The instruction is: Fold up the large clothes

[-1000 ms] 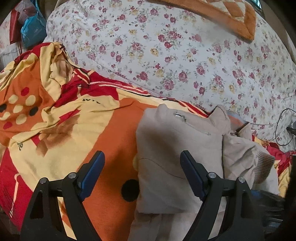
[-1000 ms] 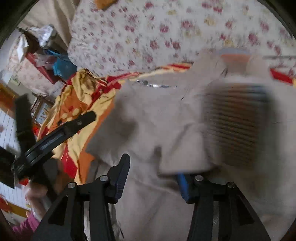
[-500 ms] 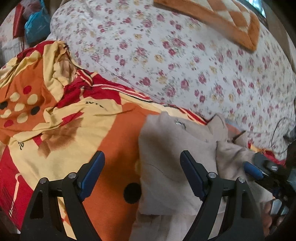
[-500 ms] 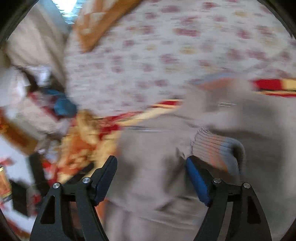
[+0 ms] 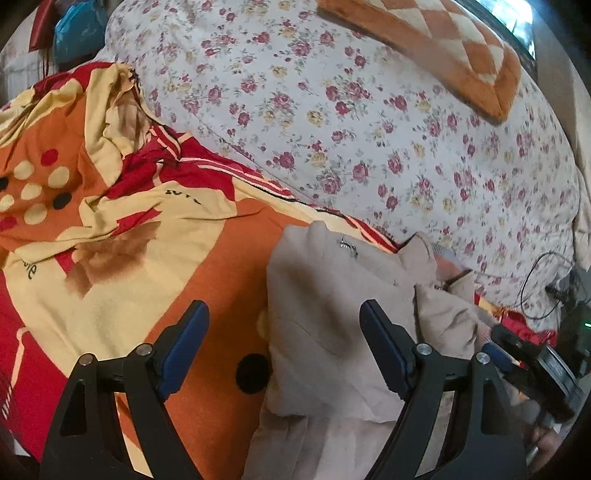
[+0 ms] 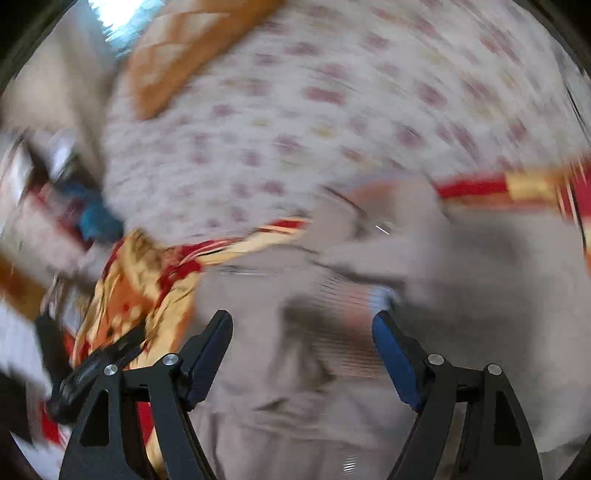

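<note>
Between the blue-padded fingers [image 5: 186,345] of the left gripper [image 5: 284,347] nothing is pinched: they stand spread wide above the bed, one over the orange bedsheet [image 5: 207,280] and the other over the near left part of the beige zip-up jacket [image 5: 332,306]. The right gripper [image 6: 303,354] is likewise spread and empty, with the jacket's ribbed cuff [image 6: 347,325] lying loose just beyond and between its pads; that view is heavily blurred, so finer detail there cannot be told.

The jacket lies on the bedsheet toward the bed's near right part, its far edge close to the flowered quilt [image 5: 369,122]. It looks partly folded: the body is gathered into a rough rectangle with the zipper pull [image 5: 347,245] near its far edge, and a sleeve [image 5: 447,317] is laid in over its right side. More beige cloth trails toward the near edge below the rectangle, so judging by the shape, at least one more fold and some smoothing remain.

The bed is covered by a rumpled sheet printed in orange, red and cream with dots, bunched up at its far left corner. Behind it the quilt bulges high, with an orange checked blanket [image 5: 443,48] on top. A black cable [image 5: 535,280] runs at the right edge, and a blue bag [image 5: 74,26] sits beyond the far left corner.
</note>
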Demonstrator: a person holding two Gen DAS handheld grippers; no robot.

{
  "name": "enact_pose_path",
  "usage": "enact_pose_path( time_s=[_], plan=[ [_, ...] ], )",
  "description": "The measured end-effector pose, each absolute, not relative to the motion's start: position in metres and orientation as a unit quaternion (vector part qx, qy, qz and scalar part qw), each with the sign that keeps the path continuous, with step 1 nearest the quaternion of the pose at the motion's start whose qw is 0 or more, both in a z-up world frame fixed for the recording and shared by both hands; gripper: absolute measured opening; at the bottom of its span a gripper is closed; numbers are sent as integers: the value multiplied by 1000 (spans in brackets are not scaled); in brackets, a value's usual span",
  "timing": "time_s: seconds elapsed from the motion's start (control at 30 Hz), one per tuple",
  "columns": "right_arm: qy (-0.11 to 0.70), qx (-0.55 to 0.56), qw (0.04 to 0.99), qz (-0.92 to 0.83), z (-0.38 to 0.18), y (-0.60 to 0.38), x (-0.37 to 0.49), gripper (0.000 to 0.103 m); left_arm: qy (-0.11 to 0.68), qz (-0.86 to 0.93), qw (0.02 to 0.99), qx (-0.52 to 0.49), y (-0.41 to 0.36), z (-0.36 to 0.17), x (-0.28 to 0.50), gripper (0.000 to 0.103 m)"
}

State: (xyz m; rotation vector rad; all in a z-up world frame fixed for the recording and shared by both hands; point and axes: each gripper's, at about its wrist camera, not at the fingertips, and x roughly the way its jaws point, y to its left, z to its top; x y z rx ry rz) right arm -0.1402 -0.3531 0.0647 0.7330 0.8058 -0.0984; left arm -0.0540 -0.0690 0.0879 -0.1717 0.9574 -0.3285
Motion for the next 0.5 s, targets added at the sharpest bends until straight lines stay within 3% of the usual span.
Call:
enact_pose_path(
  time_s=[0.13, 0.27, 0.5],
  plan=[
    [371, 430, 822, -43, 30, -376, -138, 80, 455, -147, 875, -81, -64, 88, -52, 84],
    [357, 465, 807, 70, 41, -351, -119, 80, 446, -134, 880, -89, -55, 93, -47, 84],
    [368, 363, 846, 132, 89, -284, -87, 80, 453, -126, 876, -109, -44, 90, -43, 84]
  ],
)
